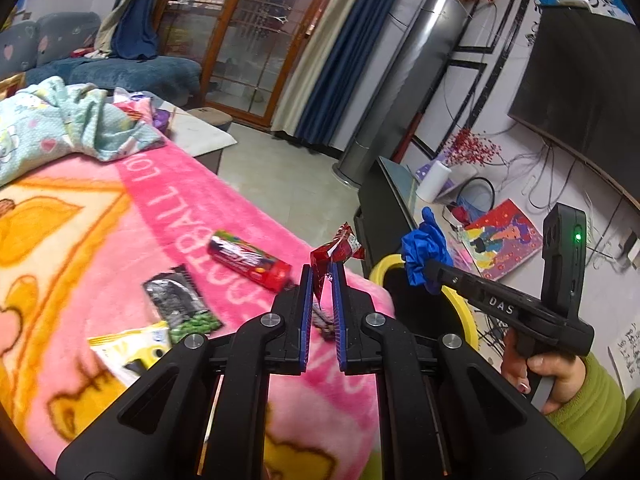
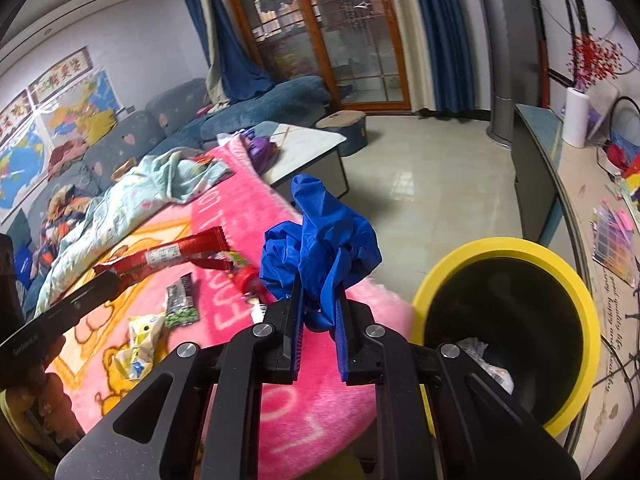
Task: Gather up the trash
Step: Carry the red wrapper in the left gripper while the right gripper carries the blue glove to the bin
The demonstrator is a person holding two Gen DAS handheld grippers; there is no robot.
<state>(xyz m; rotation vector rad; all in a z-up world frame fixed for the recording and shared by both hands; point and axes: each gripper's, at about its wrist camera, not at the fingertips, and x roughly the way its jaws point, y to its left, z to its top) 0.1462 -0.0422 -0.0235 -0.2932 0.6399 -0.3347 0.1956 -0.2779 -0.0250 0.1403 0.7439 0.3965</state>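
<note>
My left gripper (image 1: 322, 276) is shut on a red snack wrapper (image 1: 335, 249), held above the edge of the pink blanket (image 1: 168, 208). The wrapper also shows in the right wrist view (image 2: 168, 254). My right gripper (image 2: 318, 296) is shut on a crumpled blue glove (image 2: 324, 236), held beside the yellow-rimmed black trash bin (image 2: 576, 292). The glove (image 1: 424, 252) hangs over the bin's rim (image 1: 386, 266) in the left wrist view. On the blanket lie a red tube-shaped package (image 1: 250, 258), a black-and-green snack packet (image 1: 180, 306) and a yellow wrapper (image 1: 132, 348).
White crumpled trash (image 2: 492, 364) lies inside the bin. A bundle of light blue cloth (image 1: 60, 124) sits at the blanket's far end. A low TV cabinet (image 2: 560, 168) with a paper roll (image 2: 576, 118) stands right of the bin. A tiled floor (image 2: 432, 184) lies beyond.
</note>
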